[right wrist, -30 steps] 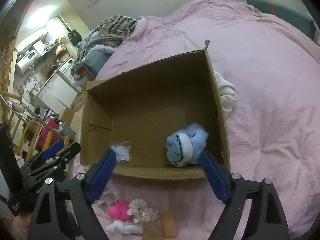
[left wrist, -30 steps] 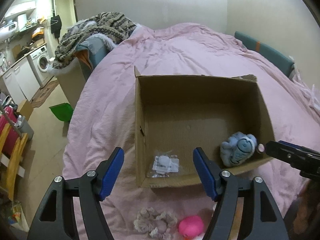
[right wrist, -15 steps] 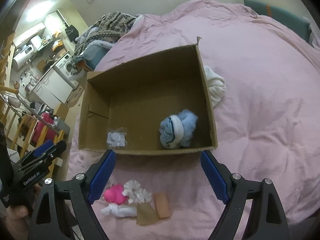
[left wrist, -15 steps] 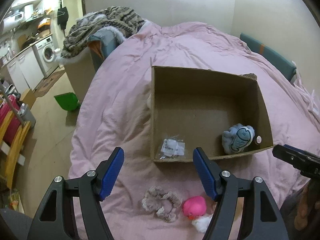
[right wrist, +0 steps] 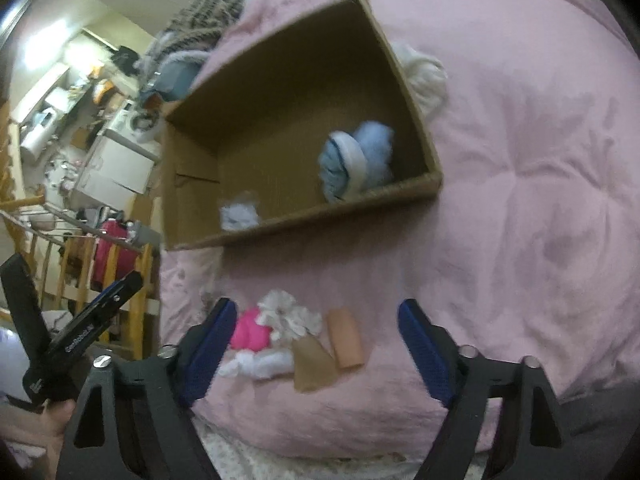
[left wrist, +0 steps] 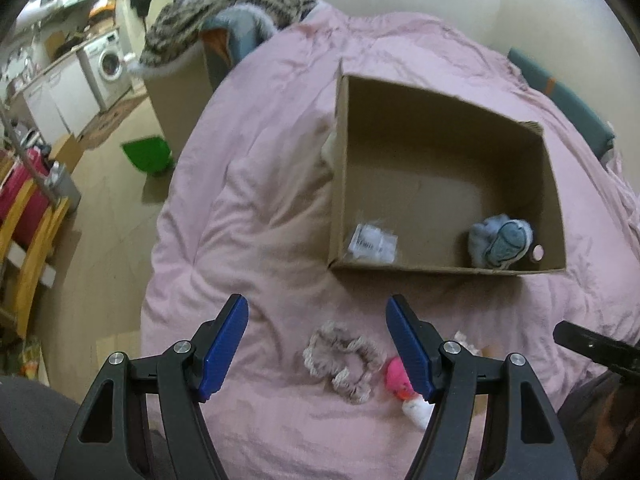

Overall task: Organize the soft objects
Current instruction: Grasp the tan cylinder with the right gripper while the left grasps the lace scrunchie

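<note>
- Right wrist view is blurred, so the small things near my fingers are hard to read: a tan folded piece [right wrist: 313, 365] could be a sock or a cloth, I cannot tell which, and the white bundle [right wrist: 262, 363] below the pink toy [right wrist: 249, 332] is only a soft smear.
- In the left wrist view my left gripper's right finger covers part of the pink toy and the white bundle; my right gripper shows there only as a black bar cut off at the right edge.
- A white cloth [right wrist: 425, 74] is half hidden behind the box's far wall.
- The cardboard box [left wrist: 440, 269] lies open on the pink duvet [left wrist: 256, 216]. Inside I count two things: a pale blue plush [left wrist: 501, 241] in the near right corner and a clear packet [left wrist: 372, 240] near the left wall. A small round pinkish thing beside the plush is too small to name.
- Outside, just in front of the box, I count six soft pieces: a beige frilly scrunchie [left wrist: 342, 356], the pink toy, a white scrunchie [right wrist: 289, 315], the white bundle, the tan piece and a peach roll [right wrist: 345, 338]. They lie bunched together, several touching.
- My left gripper [left wrist: 318, 346] hangs released above the beige scrunchie, gripping nothing.
- My right gripper [right wrist: 314, 344] has just been closing a little, yet its jaws stand apart above the pile, pads pressing on nothing.
</note>
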Tool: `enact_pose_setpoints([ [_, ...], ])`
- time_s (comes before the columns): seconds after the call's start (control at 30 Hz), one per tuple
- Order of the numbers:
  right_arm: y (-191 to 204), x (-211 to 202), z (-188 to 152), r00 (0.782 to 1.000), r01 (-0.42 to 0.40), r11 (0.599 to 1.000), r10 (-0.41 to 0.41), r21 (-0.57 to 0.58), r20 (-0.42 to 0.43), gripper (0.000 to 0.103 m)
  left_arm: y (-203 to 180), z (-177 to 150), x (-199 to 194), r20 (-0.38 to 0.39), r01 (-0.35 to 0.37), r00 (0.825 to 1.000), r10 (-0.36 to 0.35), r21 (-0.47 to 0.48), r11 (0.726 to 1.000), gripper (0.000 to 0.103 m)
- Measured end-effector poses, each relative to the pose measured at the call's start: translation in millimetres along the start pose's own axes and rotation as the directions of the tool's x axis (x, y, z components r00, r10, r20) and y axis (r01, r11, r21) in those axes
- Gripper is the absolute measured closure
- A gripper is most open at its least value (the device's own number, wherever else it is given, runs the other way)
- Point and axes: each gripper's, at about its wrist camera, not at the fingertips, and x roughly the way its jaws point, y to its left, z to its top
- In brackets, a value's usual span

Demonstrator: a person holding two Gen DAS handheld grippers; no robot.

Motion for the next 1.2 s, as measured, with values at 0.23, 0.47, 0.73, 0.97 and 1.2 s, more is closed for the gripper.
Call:
enact_pose_setpoints([
  [0.23, -14, 43, -9, 0.982, 0.047, 0.997, -0.035, 0.059, -0.186, 0.047, 7, 2, 9, -0.043, 0.008, 0.999, -0.011, -0.053, 0.999, 0.034],
  [0.47, -8, 79, -9, 0.958, 0.084, 0.996, -0.074, 0.027, -0.278, 0.067, 14, 3, 16, -0.084, 0.009, 0.996, -0.017, -0.090, 0.996, 0.034],
  [0.73, 2, 78, -7, 0.964, 0.079, 0.996, -0.084, -0.033, -0.252, 0.097, 27, 2, 31, -0.149, -0.003, 0.989, -0.021, -0.157, 0.988, 0.034],
  [0.97, 0, 35, 7, 0.997, 0.000, 1.000, 0.002, 0.029, -0.082, 0.097, 27, 0, 36, -0.171, 0.001, 0.985, -0.027, -0.151, 0.988, 0.034],
  [1.2, -5, 20, 13, 0.998, -0.045, 0.998, 0.048, 0.049, -0.052, 0.097, 10, -12, 80, -0.329, 0.043, 0.940, -0.089, -0.144, 0.989, 0.034],
])
